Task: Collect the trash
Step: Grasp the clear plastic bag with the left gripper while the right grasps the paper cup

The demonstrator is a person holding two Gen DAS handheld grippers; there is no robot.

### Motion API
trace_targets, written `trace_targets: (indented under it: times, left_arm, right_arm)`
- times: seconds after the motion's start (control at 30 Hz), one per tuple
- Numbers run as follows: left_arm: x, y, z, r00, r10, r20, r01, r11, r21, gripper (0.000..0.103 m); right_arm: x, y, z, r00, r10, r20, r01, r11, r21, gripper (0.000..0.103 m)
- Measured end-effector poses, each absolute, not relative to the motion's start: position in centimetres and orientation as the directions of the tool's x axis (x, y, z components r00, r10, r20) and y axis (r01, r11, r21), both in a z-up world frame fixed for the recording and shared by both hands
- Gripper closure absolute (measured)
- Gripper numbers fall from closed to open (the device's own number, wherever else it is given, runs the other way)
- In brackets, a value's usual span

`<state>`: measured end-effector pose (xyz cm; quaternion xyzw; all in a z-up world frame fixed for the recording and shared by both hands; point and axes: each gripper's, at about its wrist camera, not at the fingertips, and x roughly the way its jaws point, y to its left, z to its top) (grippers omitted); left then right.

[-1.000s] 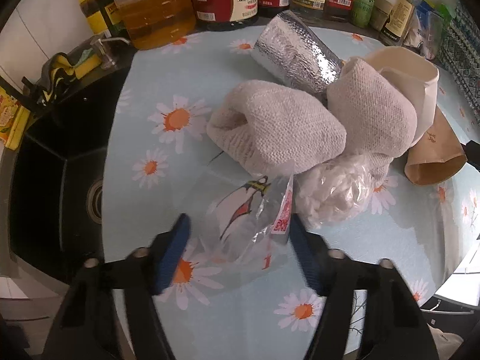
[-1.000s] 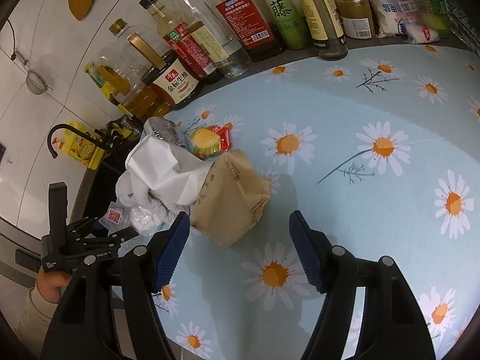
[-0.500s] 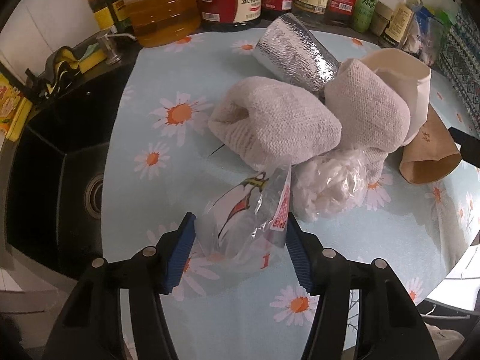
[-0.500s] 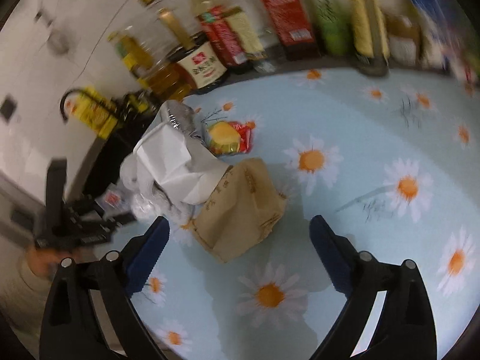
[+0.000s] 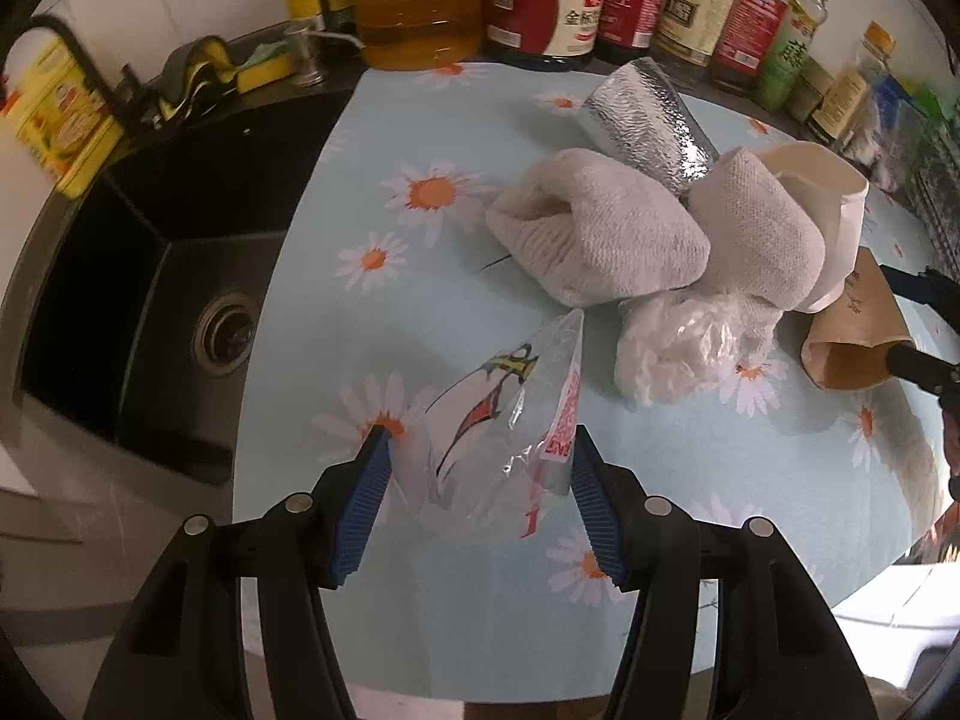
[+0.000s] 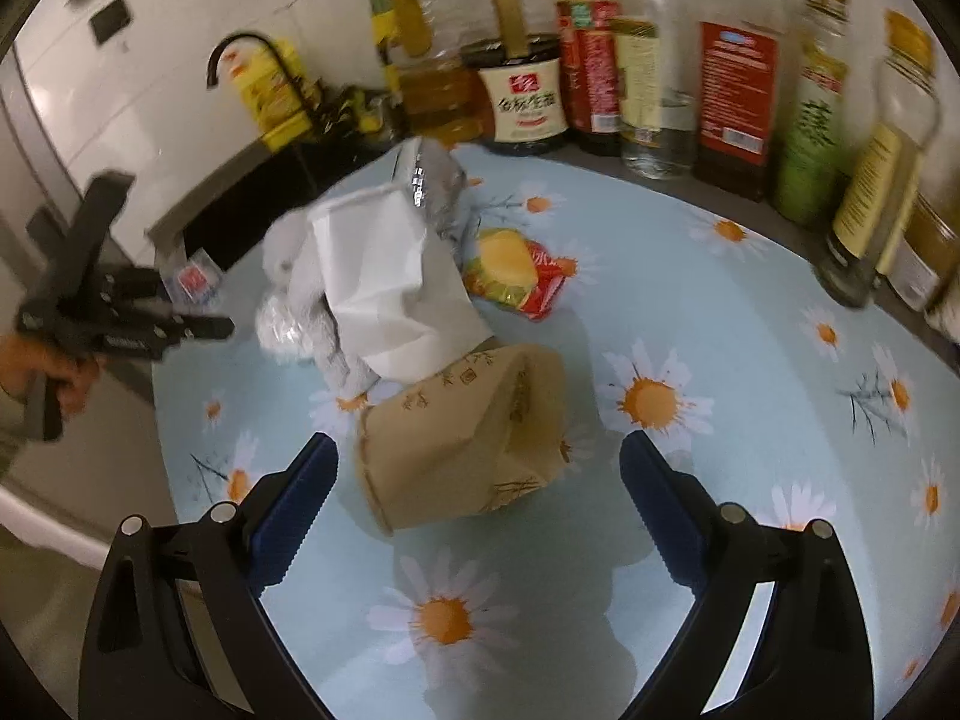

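My left gripper (image 5: 480, 501) is shut on a clear printed plastic bag (image 5: 498, 420), its blue pads pressing both sides, lifted slightly off the daisy tablecloth. Beyond it lie a crumpled clear plastic wad (image 5: 690, 348), a grey-white cloth (image 5: 600, 240), a silver foil bag (image 5: 648, 120), a white paper bag (image 5: 834, 198) and a brown paper cup (image 5: 852, 336). My right gripper (image 6: 480, 498) is open, its pads on either side of the brown paper cup (image 6: 462, 432), which lies on its side. A red and yellow snack wrapper (image 6: 516, 270) lies behind it.
A black sink (image 5: 150, 276) sits left of the tablecloth (image 5: 372, 198). Several sauce and oil bottles (image 6: 660, 72) line the back wall. A sponge holder (image 5: 204, 66) and a yellow pack (image 5: 60, 114) stand by the sink. The table edge is close in front.
My left gripper has narrowed onto the plastic bag and pulled it back from the pile. My right gripper has moved in toward the brown paper cup, which now lies between its open fingers.
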<state>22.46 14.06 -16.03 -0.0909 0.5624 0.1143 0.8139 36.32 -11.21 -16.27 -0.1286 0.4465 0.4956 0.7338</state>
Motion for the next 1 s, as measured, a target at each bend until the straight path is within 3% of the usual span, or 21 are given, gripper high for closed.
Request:
trace_targets:
  times: [0.4,0.53,0.87,0.93,1.0]
  left_arm:
    - [20.8,13.0,-16.3,0.305,0.106,-0.946,-0.371,0.929,-0.015,0.046]
    - [20.8,12.5,-16.4,0.304,0.106,-0.947,-0.371,0.929,-0.015,0.046]
    - [21.0,11.3,-15.9,0.336,0.096,-0.937,-0.336,0.942,-0.023,0.046]
    - [21.0,11.1,-15.8,0.344,0.087,-0.935,-0.321,0.947,-0.030,0.046]
    - [20.9,10.9,-15.8,0.352,0.078,-0.933,-0.307,0.951,-0.037,0.046]
  right_arm:
    - [37.5,-10.3,-18.3,0.018,0.641,-0.767,-0.874,0.383,0.299,0.010]
    - [37.6,-10.2,-18.4,0.014,0.644,-0.765,-0.877,0.375,0.300,0.031]
    - [37.0,-11.5,-17.6,0.039,0.655,-0.754,-0.878,0.383,0.288,0.043]
    - [36.7,-12.0,-17.4,0.055,0.650,-0.758,-0.873,0.399,0.279,0.062]
    - [36.4,-12.4,-17.3,0.065,0.647,-0.760,-0.868,0.412,0.277,0.062]
